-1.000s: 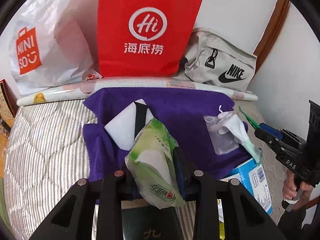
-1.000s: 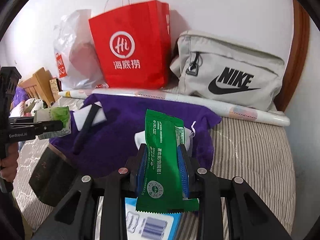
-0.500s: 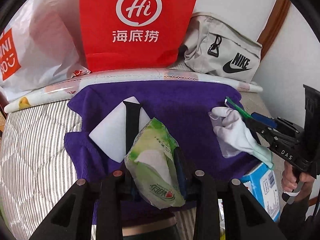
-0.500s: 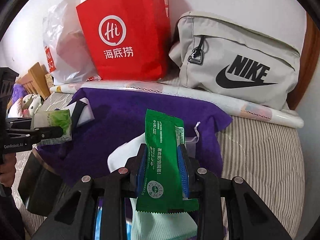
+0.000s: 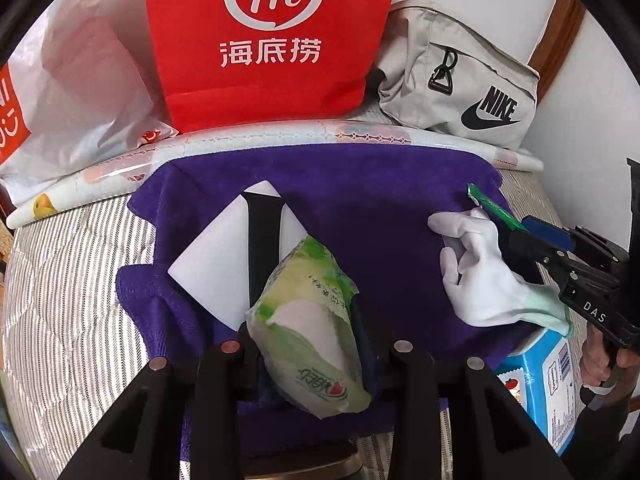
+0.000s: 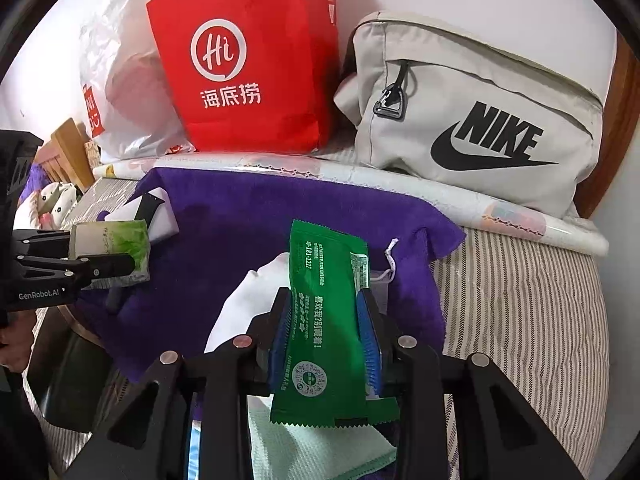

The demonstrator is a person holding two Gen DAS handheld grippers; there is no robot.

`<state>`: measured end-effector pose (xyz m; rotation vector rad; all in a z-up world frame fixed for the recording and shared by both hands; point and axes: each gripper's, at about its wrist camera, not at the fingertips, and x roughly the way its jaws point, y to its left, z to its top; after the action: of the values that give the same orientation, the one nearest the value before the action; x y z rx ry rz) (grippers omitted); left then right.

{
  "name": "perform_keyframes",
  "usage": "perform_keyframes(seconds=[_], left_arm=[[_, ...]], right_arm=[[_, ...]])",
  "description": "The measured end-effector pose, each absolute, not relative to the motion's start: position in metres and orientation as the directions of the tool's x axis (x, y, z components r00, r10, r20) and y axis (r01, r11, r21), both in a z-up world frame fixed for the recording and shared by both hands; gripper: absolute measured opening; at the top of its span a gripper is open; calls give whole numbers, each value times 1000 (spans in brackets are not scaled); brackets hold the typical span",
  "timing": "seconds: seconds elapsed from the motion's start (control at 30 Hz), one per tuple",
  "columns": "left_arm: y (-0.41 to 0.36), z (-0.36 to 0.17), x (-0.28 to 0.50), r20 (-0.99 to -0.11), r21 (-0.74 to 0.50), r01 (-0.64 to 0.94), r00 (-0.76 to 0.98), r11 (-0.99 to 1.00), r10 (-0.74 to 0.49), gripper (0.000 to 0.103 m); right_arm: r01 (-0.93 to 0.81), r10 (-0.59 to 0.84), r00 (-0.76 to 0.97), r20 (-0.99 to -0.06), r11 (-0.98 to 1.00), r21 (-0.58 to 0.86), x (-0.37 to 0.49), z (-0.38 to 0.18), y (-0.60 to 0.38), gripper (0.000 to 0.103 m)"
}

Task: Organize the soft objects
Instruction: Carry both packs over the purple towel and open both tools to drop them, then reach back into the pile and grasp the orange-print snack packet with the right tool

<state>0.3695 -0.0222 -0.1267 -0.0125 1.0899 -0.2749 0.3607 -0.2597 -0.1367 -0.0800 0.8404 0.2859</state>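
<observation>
My left gripper (image 5: 308, 340) is shut on a light green tissue pack (image 5: 310, 328) and holds it above the purple towel (image 5: 360, 208); it also shows in the right wrist view (image 6: 108, 256). My right gripper (image 6: 326, 328) is shut on a dark green sachet (image 6: 326, 300), held over a white glove (image 5: 476, 276) that lies on the towel's right side. The right gripper shows in the left wrist view (image 5: 520, 232). A white pad with a black strap (image 5: 236, 256) lies on the towel's left part.
A red paper bag (image 5: 264, 40), a white plastic bag (image 5: 72, 80) and a grey Nike bag (image 6: 472, 120) stand along the back wall behind a rolled sheet (image 5: 280, 140). A blue box (image 5: 548, 376) lies at the towel's right edge. The striped mattress (image 6: 520, 320) surrounds the towel.
Both grippers have moved forward over the towel with their packs still held. The right gripper now sits above the white glove.
</observation>
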Motion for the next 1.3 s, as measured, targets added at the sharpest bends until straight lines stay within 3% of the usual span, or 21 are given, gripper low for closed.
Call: perform_keyframes(seconds=[0.17, 0.23, 0.27, 0.33, 0.47, 1.3], left_arm=[[-22, -129, 371, -880, -156, 205, 415, 966, -231, 38], [-21, -130, 371, -881, -168, 201, 408, 965, -239, 44], [-20, -130, 371, -880, -177, 201, 405, 963, -247, 53], [-19, -128, 369, -872, -189, 206, 415, 960, -260, 58], [-19, -121, 364, -865, -186, 205, 430, 961, -260, 65], [-2, -68, 241, -840, -26, 139, 534, 990, -97, 65]], right_arm=[[-282, 224, 629, -744, 958, 50, 359, -135, -261, 35], [-285, 231, 625, -746, 957, 57, 358, -134, -262, 38], [-289, 236, 622, -746, 955, 62, 357, -134, -262, 41], [-290, 237, 625, -744, 955, 60, 354, -133, -261, 52], [-290, 236, 632, -738, 955, 57, 348, -129, -261, 53], [-375, 304, 641, -705, 925, 57, 207, -102, -233, 53]])
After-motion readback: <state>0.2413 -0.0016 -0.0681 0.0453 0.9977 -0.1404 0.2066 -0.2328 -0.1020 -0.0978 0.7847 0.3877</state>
